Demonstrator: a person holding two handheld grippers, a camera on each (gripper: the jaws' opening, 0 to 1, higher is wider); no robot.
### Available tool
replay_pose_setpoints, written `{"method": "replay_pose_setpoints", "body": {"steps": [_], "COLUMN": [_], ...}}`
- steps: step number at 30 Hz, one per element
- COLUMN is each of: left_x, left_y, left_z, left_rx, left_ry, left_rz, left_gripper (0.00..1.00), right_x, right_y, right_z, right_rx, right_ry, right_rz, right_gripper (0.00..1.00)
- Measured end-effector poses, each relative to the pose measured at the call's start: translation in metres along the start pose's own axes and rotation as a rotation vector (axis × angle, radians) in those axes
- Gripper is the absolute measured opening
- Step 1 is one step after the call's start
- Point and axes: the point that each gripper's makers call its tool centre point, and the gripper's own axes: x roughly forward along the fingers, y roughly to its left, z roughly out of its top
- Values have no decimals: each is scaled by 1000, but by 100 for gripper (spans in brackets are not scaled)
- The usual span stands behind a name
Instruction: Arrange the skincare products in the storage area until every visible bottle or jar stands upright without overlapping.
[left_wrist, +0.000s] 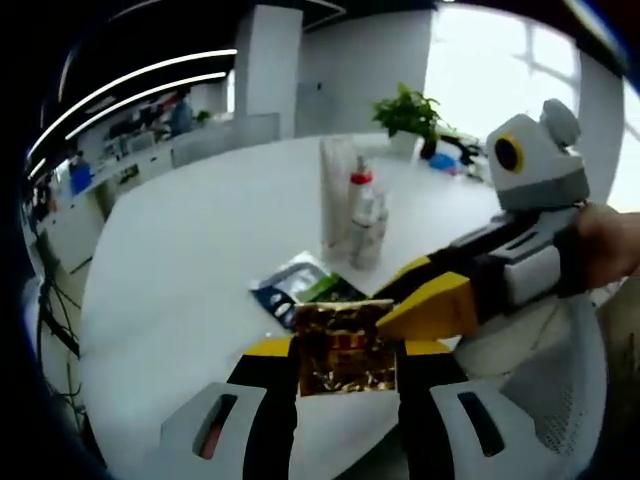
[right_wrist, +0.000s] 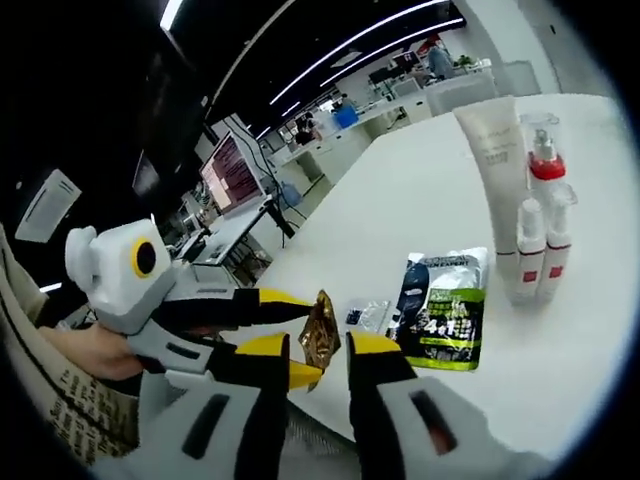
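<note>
— How do the jaws stand now?

— The left gripper (left_wrist: 345, 400) has its jaws closed on a gold foil sachet (left_wrist: 343, 348), held at the near edge of the white desk (left_wrist: 190, 290). In the left gripper view the sachet shows its flat face, roughly square. The right gripper (right_wrist: 318, 372) comes from the side; in its own view the sachet (right_wrist: 321, 335) is seen edge-on, standing between the jaws. These jaws are a little open, and I cannot tell if they touch the foil.

— And the skincare products?

— Farther on the desk a tall white tube (right_wrist: 493, 180) stands upright, just beside a red-capped spray bottle (right_wrist: 543, 165) and two small white bottles (right_wrist: 540, 250), all upright and close together. Nearer, a dark and green sachet (right_wrist: 442, 310) lies flat, with a small clear packet (right_wrist: 368, 315) beside it.

— Room for moving?

— Much bare desk is around the group, mostly toward the far side.
</note>
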Motion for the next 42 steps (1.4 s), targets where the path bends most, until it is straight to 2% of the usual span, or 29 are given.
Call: {"method": "replay_pose_setpoints", "body": {"steps": [5, 11, 27, 38, 42], "left_x": [0, 0, -1, -5, -6], "left_y": [-4, -4, -8, -2, -1], "left_z": [3, 7, 5, -8, -8], "left_rx": [27, 43, 48, -17, -77], "left_ry": [-6, -18, -18, 4, 2], "left_rz": [-15, -24, -72, -126, -169], "left_gripper": [35, 34, 35, 34, 33], "right_x": [-2, -4, -9, -15, -14], "right_y": [-4, -5, -9, -8, -3], "right_z": [-3, -6, -6, -4, -3], "right_rx": [45, 72, 85, 129, 142], "right_ry": [4, 12, 8, -17, -21], "right_rz": [-11, -12, -21, 11, 42], "right_gripper": [16, 2, 1, 1, 1]}}
